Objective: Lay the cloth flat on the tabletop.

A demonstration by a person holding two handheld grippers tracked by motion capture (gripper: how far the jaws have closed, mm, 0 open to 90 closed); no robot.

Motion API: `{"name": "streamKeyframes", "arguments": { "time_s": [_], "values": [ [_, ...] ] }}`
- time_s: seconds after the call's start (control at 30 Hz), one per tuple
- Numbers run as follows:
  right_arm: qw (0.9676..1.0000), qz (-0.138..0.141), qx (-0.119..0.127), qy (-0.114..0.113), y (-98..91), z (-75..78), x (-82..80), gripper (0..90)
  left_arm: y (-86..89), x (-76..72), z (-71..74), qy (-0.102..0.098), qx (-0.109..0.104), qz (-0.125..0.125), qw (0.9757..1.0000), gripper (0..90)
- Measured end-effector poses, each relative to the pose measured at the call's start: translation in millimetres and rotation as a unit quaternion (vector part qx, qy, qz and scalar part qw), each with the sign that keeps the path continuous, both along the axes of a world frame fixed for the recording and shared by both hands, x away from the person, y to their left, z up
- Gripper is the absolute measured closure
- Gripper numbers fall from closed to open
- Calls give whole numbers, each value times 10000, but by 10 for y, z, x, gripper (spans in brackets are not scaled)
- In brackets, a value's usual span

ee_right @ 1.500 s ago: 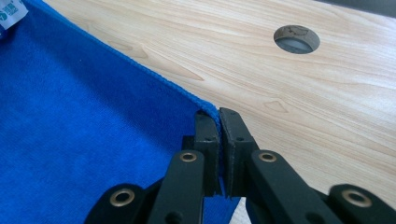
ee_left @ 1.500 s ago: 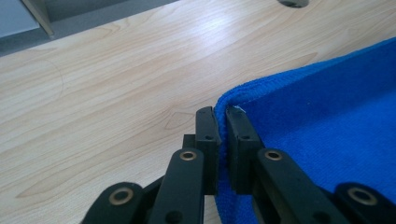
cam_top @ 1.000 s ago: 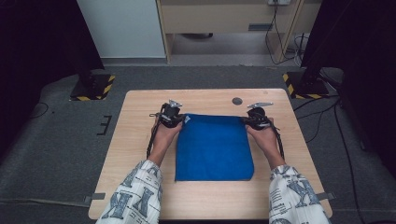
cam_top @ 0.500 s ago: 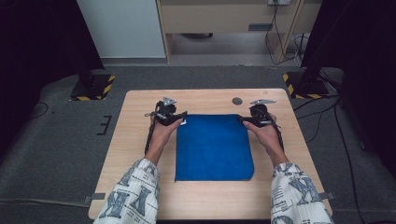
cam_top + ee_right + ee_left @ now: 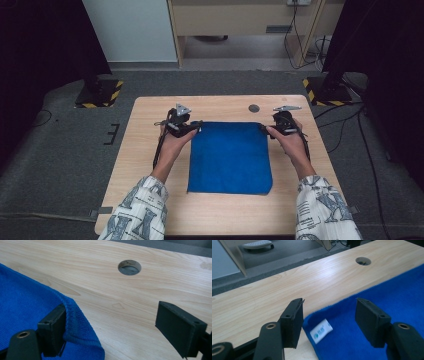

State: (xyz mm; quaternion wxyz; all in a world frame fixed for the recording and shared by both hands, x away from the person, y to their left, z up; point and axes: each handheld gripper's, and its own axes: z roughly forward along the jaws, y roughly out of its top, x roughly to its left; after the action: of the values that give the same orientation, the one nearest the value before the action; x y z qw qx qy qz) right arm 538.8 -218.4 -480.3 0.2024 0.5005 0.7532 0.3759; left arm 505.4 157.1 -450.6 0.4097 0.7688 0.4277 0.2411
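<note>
- Blue cloth (image 5: 230, 157) lies flat and square in the middle of the high view, spread on the wooden table (image 5: 150, 150), its far edge running between the two grippers.
- At centre left of the high view, the left gripper (image 5: 192, 129) sits at the cloth's far left corner. In the left gripper view its jaws stand wide apart and hold nothing; the corner, with its small white label (image 5: 320, 330), lies between them on the table.
- At centre right of that view, the right gripper (image 5: 265, 129) is at the far right corner. In the right gripper view its jaws are also wide apart. The cloth's rolled hem rests against the lower-left jaw, but nothing is pinched.
- Compared with a second ago, both grippers have moved slightly outward from the corners, and the left one has turned to point in toward the cloth. The cloth itself has stayed where it was, flat and unwrinkled.
- That reads as a release: the far corners look freshly let go, so the spreading step seems finished, or a new grasp at these corners is about to start.
- A round cable hole (image 5: 254, 108) sits in the table just beyond the far edge, toward the upper right, clear of the cloth.
</note>
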Motion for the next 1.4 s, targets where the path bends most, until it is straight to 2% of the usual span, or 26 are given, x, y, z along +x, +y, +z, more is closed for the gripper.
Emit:
{"name": "streamKeyframes", "arguments": {
  "time_s": [0.1, 0.17, 0.33, 0.4, 0.53, 0.67, 0.8, 1.03, 1.13, 1.27, 1.4],
  "values": [
    [9999, -48, 48, 95, -44, -33, 22, 119, 23, -96, -48, 23, 8, -41, 10000, 394],
    [9998, 50, 87, 164, -27, -67, 31, 110, 43, -145, -111, 73, 32, -59, 10000, 396],
    [9997, 180, -49, 135, 152, -180, 62, 111, 89, -239, -252, 182, 78, -122, 9997, 399],
    [9996, 187, -48, 216, 200, -209, 91, 109, 96, -271, -307, 241, 48, -154, 9996, 403],
    [9994, 186, -157, 233, 221, -198, 117, 111, 85, -331, -465, 380, 93, -245, 9989, 410],
    [9999, 47, -7, 138, 116, -122, 113, 117, 70, -374, -584, 508, 130, -297, 9982, 409],
    [9999, 62, -1, 121, 75, -93, 78, 123, 67, -391, -583, 488, 138, -303, 9983, 402],
    [9998, 169, -47, 138, 60, -55, -8, 131, 110, -448, -483, 361, 75, -319, 9988, 374],
    [9998, 202, -30, 90, 60, -17, -66, 140, 143, -485, -449, 304, 130, -332, 9989, 365],
    [9996, 277, -10, 46, 74, 10, -141, 148, 195, -515, -440, 276, 42, -345, 9990, 329],
    [9993, 374, 9, 65, 109, 13, -213, 153, 256, -508, -463, 339, -45, -304, 9990, 276]
  ]
}}
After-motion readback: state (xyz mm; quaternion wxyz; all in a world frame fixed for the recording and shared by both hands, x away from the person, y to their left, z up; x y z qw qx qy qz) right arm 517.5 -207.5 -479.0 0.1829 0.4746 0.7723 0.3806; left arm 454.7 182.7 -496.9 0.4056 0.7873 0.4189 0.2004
